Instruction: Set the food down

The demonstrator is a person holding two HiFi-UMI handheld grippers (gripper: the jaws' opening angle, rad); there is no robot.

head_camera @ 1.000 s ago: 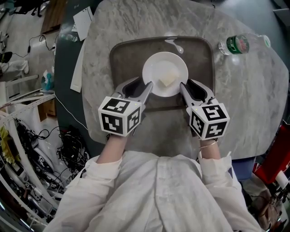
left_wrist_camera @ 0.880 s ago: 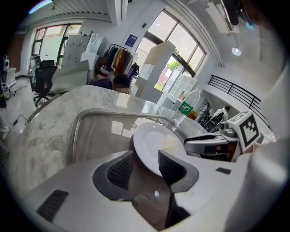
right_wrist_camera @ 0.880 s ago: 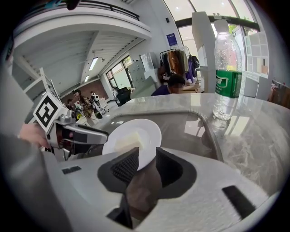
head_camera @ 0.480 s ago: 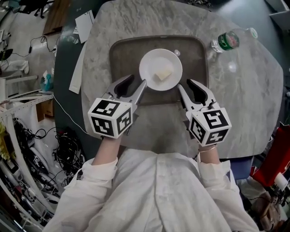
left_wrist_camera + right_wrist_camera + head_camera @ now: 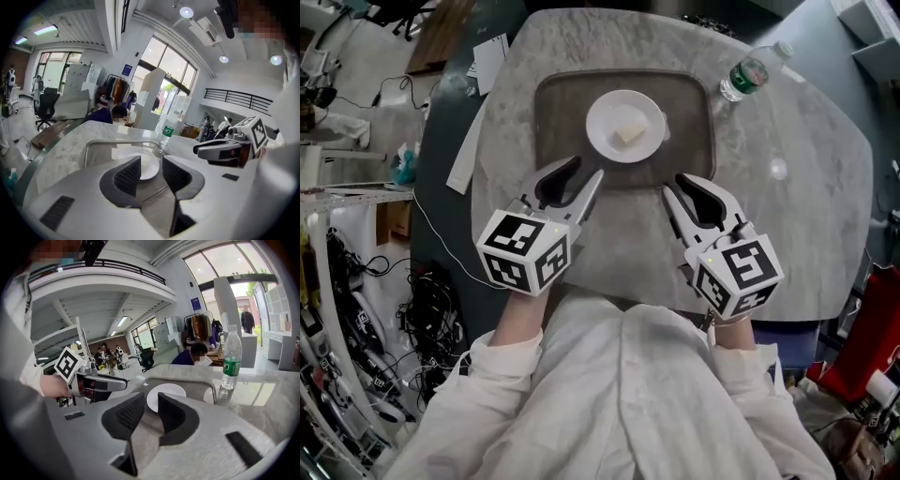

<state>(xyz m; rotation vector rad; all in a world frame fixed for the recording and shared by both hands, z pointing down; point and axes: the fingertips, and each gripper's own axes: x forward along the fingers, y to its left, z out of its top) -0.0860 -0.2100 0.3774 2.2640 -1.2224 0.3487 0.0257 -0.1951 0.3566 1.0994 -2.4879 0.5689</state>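
A white plate (image 5: 625,127) with a pale piece of food (image 5: 628,134) rests on the dark tray (image 5: 562,108) on the marble table. My left gripper (image 5: 581,176) hovers open just short of the plate's near left side. On the near right my right gripper (image 5: 686,190) is open as well. Both pairs of jaws have just been closing a little, with nothing between them. In the left gripper view the plate (image 5: 133,152) lies beyond the jaws of the left gripper (image 5: 151,172). In the right gripper view the plate (image 5: 166,392) shows past the right gripper (image 5: 151,411).
A water bottle (image 5: 748,73) with a green label stands on the table (image 5: 787,187) right of the tray. Paper sheets (image 5: 490,49) lie at the table's far left edge. Cables and clutter cover the floor to the left.
Both grippers have let go of the plate's rim, lifted and drawn back toward me. The plate stays on the tray.
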